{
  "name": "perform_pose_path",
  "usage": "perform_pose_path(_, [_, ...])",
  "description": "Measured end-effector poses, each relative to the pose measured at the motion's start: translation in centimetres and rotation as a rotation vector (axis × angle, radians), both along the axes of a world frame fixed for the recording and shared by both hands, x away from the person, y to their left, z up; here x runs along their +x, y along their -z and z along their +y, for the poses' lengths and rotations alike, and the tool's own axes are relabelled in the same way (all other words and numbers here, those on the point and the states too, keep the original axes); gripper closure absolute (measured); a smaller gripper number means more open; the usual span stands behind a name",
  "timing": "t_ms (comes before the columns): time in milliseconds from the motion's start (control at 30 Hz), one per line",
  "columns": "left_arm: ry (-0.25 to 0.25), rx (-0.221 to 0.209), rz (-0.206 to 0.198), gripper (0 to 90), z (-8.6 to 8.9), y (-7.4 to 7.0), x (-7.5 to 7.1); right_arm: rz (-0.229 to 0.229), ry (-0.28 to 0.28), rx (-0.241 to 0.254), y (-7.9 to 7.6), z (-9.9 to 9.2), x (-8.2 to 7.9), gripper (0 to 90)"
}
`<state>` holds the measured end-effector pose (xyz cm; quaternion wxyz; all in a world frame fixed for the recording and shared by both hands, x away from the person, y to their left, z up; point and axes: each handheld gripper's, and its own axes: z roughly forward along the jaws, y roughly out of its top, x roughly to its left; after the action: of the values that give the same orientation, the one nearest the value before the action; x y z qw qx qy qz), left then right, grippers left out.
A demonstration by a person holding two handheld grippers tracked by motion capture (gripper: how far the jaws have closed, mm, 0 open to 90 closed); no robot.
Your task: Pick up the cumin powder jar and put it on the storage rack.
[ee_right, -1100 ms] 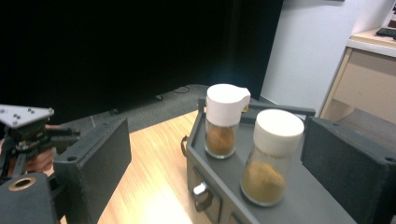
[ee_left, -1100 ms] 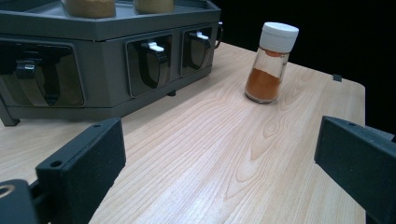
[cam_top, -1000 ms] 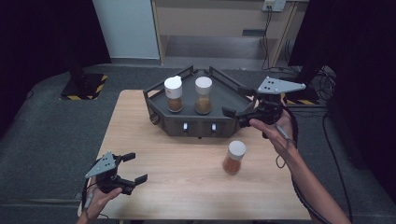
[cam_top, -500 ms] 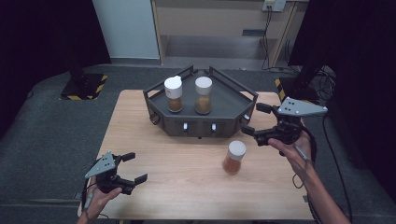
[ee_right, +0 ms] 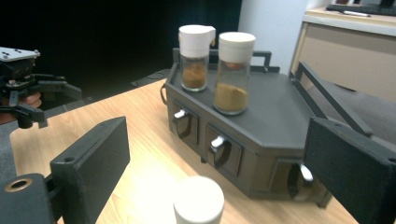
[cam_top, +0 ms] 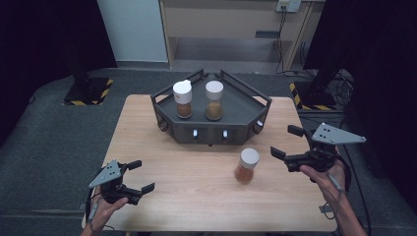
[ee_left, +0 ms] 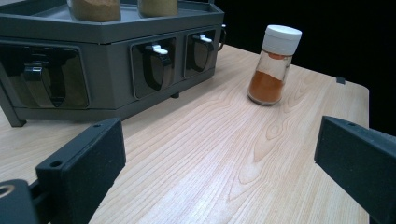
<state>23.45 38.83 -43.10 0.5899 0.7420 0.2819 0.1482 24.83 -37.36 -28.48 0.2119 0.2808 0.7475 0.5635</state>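
I am bringing my right gripper (cam_top: 283, 144), jaws wide and empty, toward the spice jar (cam_top: 246, 166) standing on the counter (cam_top: 187, 196) before the rack (cam_top: 211, 118), and next must straddle and clamp it, while my left gripper (cam_top: 141, 176) rests open.

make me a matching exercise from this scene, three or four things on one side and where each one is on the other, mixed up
Things:
1. spice jar
2. rack
3. left gripper
4. right gripper

Places:
a. near left corner of the table, jaws open
b. alone on the wood in front of the rack
c. just right of the lone jar, jaws open
d. far middle of the table, two jars on top

Pairs: 1-b, 2-d, 3-a, 4-c
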Motion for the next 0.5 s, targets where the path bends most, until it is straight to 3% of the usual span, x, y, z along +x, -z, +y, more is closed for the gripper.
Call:
perform_pose_path(167, [-0.002, 0.000, 0.000, 1.1, 0.0, 0.0, 0.0, 0.018, 0.040, 0.011, 1.8, -1.2, -1.5, 7.1])
perform_pose_path(500, [-0.002, 0.001, 0.000, 1.1, 0.0, 0.0, -0.1, -0.003, 0.097, -0.017, 4.0, -1.0, -4.4, 7.1])
